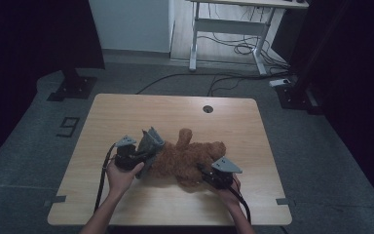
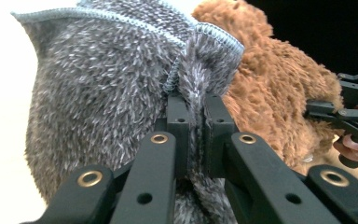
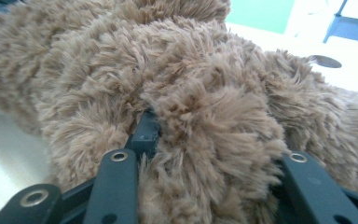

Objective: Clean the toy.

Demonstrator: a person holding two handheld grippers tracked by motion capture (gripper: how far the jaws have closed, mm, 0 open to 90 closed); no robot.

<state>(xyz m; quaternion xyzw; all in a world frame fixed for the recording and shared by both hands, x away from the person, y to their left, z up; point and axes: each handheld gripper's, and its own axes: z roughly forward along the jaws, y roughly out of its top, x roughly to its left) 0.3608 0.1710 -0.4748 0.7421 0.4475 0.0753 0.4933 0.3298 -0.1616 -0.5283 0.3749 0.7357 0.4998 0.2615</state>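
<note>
left tool (image 2: 193, 123) clamps fuzzy grey cloth (image 2: 107, 88) | right tool (image 3: 214, 140) grips shaggy brown plush (image 3: 177, 84)

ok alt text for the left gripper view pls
The left gripper pinches a fold of grey fuzzy cloth between its shut black jaws. Behind the cloth lies a brown plush toy, with the right gripper at its far side.

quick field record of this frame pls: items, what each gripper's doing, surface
surface: wooden table
item 1: brown plush bear, lying on the table
item 2: grey fuzzy cloth, at the bear's left end
left gripper: shut on a fold of the grey cloth
right gripper: jaws around a lump of the bear's fur, gripping it
</note>
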